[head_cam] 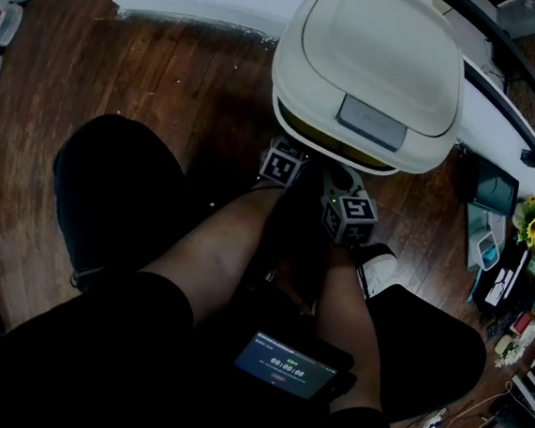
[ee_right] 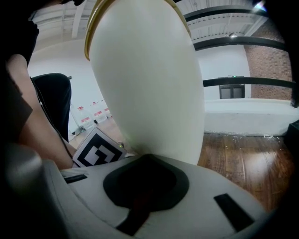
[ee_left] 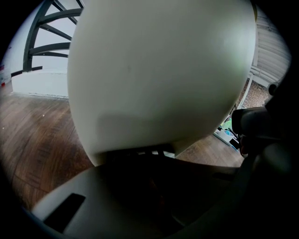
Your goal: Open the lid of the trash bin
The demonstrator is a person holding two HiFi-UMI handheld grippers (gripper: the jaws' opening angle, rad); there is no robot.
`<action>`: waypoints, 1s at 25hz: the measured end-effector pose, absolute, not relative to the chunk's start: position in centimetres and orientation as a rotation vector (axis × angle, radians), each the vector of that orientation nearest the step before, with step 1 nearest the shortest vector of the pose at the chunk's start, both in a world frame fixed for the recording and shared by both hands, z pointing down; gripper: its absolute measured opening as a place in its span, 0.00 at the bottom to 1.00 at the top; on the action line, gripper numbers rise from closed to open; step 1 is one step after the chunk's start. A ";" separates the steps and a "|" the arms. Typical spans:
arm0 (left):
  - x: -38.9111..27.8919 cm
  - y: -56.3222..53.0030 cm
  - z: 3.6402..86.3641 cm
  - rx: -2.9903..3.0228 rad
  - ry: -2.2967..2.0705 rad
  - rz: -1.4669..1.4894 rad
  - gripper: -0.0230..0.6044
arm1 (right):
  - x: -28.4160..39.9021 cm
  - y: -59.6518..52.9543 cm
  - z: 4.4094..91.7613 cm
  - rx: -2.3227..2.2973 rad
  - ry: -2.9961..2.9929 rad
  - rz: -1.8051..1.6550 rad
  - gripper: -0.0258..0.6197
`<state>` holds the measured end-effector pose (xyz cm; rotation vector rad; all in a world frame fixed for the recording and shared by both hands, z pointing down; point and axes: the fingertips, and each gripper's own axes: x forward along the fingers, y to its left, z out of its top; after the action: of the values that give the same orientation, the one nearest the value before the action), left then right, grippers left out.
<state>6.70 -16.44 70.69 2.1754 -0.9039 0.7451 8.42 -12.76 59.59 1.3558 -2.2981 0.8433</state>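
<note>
floor [head_cam: 159, 66]: bare wood boards on the left, roomy up to the white curb
left gripper [head_cam: 290, 154]: nosed right up against the trash bin [head_cam: 349, 146] front, under the lid lip; claw lost in shadow, can't tell how wide
lid [head_cam: 378, 40]: cream, top middle, with a dark yellowish slit under its front edge
right gripper [head_cam: 344, 183]: just beside the left one, same story, claw unreadable
screen [head_cam: 286, 365]: on the lap, digits too blurry to read
sunflowers [head_cam: 531, 221]: in the cluttered right edge, tight there

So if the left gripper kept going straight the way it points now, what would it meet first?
The trash bin. Its cream body fills the left gripper view directly ahead of the left gripper. It looks very close, though whether they already touch can't be judged from these pictures.
</note>
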 end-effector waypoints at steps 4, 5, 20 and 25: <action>6.5 -16.5 70.6 2.167 -0.917 0.765 0.09 | 8.5 -12.7 59.6 1.353 -2.298 0.841 0.08; 6.3 -16.6 70.7 2.164 -0.928 0.778 0.09 | 8.5 -12.7 59.6 1.356 -2.296 0.844 0.08; 6.3 -17.0 70.5 2.147 -0.927 0.783 0.09 | 8.7 -12.8 59.7 1.344 -2.286 0.835 0.08; 6.2 -17.1 71.1 2.124 -0.934 0.803 0.09 | 9.1 -12.8 59.9 1.348 -2.268 0.835 0.08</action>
<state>6.23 -17.09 71.12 2.1241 -0.9344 0.8032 9.08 -12.79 59.87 1.3482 -2.2678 0.8349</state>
